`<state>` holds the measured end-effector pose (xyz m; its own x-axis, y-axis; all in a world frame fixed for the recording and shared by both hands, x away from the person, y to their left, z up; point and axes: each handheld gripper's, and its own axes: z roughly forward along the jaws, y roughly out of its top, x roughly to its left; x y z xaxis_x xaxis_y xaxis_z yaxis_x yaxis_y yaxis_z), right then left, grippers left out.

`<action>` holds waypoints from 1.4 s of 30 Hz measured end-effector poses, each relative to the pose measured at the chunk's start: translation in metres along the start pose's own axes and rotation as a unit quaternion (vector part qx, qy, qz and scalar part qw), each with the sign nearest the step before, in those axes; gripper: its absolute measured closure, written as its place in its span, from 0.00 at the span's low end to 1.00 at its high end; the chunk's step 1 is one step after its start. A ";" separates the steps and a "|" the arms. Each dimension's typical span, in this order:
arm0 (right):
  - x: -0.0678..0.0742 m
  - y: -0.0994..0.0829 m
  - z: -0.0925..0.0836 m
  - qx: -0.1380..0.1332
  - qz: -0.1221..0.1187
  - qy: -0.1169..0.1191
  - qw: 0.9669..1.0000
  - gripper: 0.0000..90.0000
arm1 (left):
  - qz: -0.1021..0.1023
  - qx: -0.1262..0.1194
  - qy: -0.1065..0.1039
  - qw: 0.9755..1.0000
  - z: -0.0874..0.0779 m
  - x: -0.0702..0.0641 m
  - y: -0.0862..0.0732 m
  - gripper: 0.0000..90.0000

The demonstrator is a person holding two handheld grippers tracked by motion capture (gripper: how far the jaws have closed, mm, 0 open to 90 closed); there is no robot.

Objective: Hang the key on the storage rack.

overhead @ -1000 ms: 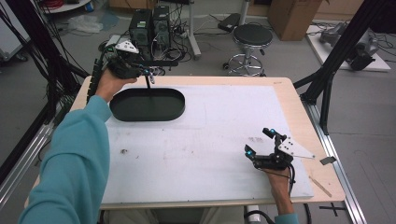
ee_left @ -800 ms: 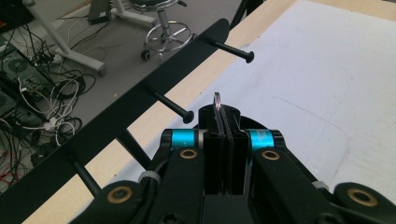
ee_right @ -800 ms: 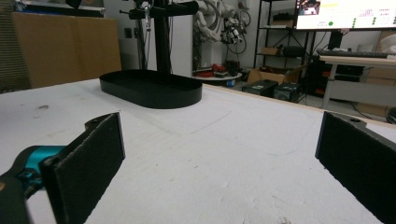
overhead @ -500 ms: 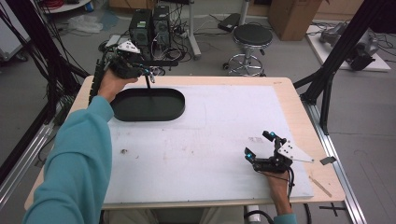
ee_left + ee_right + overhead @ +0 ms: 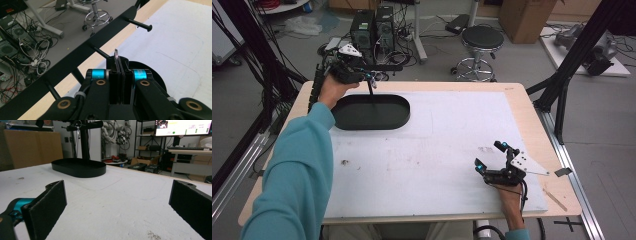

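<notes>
1. Left gripper [image 5: 119, 72] is pinching a thin metal piece [image 5: 116, 54] between jaws pressed tight together; looks like a small key or flat hook, too small to tell which. It is sitting up at the far-left corner of the table, level with the rack's crossbar.
2. The black rack [image 5: 82, 53] is showing a crossbar with pegs [image 5: 138, 23] sticking out toward the table; its post [image 5: 371, 90] is rising from the oval black base tray [image 5: 371, 112].
3. Risk, my judgement: only the tip of the piece is protruding, so the grip is leaving little margin. A nudge against the crossbar could be twisting it out of the jaws, dropping it into the tray or off the far edge to the floor.
4. Risk: pushing on a peg could be tipping the rack, since nothing is bracing the base.
5. Right gripper [image 5: 493, 156] is resting spread wide and empty on the white mat [image 5: 452, 150], near-right, well apart from the rack, so it is not helping steady anything.
6. Left sleeve [image 5: 292, 175] is reaching across the near-left edge; the trailing cable could be snagging.
</notes>
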<state>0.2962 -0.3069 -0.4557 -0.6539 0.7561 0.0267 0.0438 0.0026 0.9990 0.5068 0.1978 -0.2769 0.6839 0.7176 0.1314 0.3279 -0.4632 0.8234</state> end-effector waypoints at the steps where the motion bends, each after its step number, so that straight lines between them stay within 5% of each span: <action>1: 0.000 0.000 0.000 -0.001 0.001 0.001 1.000 0.01 | -0.001 -0.001 0.001 1.000 0.000 0.000 0.000 0.98; 17: 0.001 -0.001 -0.001 -0.002 0.001 0.002 1.000 0.01 | -0.010 -0.011 0.033 0.999 0.006 -0.001 0.001 0.98; 25: 0.000 -0.001 -0.001 -0.005 -0.003 0.003 1.000 0.01 | -0.030 -0.016 0.059 0.998 0.007 0.000 0.001 0.94; 33: 0.001 -0.001 -0.001 -0.005 -0.004 0.004 1.000 0.01 | -0.066 -0.050 0.062 0.995 -0.002 0.008 -0.001 0.56; 37: 0.001 -0.001 -0.002 -0.008 -0.010 0.003 1.000 0.01 | -0.073 -0.089 0.058 0.992 -0.013 0.010 0.000 0.14; 39: 0.003 -0.002 -0.002 -0.010 -0.013 0.003 1.000 0.01 | -0.054 -0.151 0.035 0.986 -0.025 0.010 -0.007 0.02; 42: 0.004 -0.002 -0.002 -0.009 -0.018 0.003 1.000 0.01 | -0.051 -0.188 0.031 0.980 -0.043 0.007 -0.021 0.02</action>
<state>0.2921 -0.3057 -0.4572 -0.6597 0.7514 -0.0084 0.0075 0.0178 0.9998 0.4769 0.2352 -0.2699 0.6155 0.7857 0.0624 0.1205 -0.1720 0.9777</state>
